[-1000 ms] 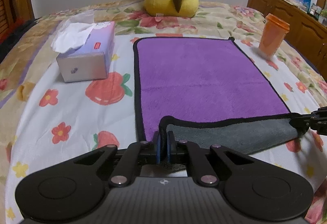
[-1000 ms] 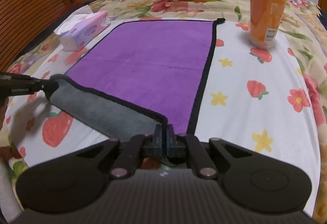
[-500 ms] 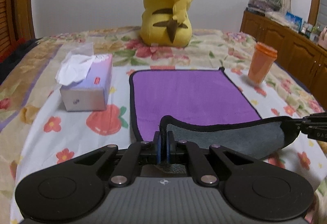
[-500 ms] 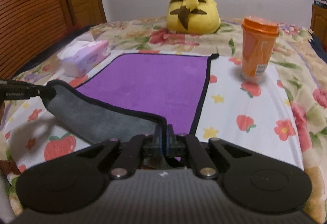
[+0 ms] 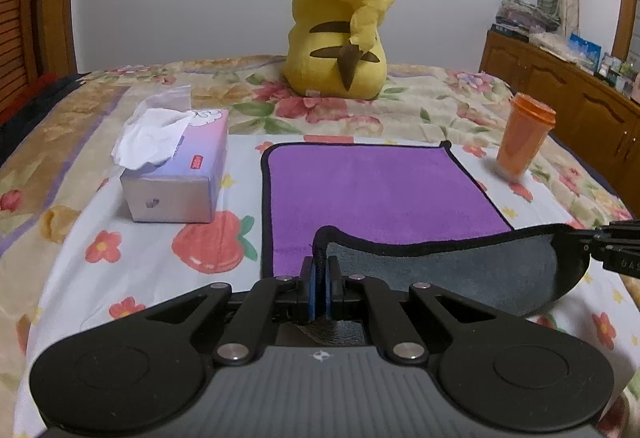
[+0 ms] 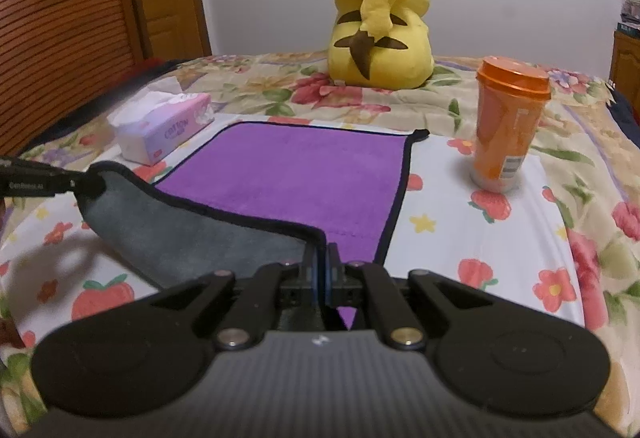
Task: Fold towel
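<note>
Floral bedspread [image 5: 132, 266], towel [image 5: 380, 190] near edge lifted, both hand-held grippers clamped

My left wrist camera sits low over the bed [image 5: 100, 270], looking forward along its gripper [image 5: 319, 274] toward the far wall. My right wrist camera looks the same way from further right. Both share the purple towel [image 5: 376, 190], Pikachu plush [image 6: 378, 10], tissue box [image 6: 164, 126] and orange cup [image 5: 524, 138].

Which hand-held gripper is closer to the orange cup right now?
Right. The right hand-held gripper pinches the towel corner on the orange cup's side; the left hand-held gripper holds the opposite corner, near the tissue box.
</note>
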Demonstrator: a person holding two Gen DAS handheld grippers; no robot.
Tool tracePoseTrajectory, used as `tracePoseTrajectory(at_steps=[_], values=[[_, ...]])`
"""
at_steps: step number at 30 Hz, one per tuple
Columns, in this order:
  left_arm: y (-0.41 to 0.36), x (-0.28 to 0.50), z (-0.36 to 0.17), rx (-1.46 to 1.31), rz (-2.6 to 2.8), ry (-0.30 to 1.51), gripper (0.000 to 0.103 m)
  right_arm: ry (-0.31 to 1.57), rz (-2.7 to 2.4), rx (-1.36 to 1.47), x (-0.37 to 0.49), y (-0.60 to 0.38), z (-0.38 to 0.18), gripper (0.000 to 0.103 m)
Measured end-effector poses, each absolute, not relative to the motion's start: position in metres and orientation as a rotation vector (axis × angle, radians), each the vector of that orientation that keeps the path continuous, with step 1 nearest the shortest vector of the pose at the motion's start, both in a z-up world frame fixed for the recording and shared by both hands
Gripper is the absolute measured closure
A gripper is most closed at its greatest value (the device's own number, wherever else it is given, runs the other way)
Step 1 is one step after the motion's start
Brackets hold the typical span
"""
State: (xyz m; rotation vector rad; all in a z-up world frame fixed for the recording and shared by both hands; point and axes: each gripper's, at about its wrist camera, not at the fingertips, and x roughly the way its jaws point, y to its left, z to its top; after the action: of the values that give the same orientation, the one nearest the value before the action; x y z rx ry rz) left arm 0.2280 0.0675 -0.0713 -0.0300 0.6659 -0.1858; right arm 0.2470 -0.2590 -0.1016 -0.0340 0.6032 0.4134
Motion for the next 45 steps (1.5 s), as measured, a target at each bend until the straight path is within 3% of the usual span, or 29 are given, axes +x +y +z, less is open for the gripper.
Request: tracePoseTrajectory(at_steps=[45], values=[[0.052, 0.290, -0.042, 0.028, -0.199, 0.565, 0.097, 0.467, 0.383, -0.121, 0.308, -0.254, -0.075, 0.099]])
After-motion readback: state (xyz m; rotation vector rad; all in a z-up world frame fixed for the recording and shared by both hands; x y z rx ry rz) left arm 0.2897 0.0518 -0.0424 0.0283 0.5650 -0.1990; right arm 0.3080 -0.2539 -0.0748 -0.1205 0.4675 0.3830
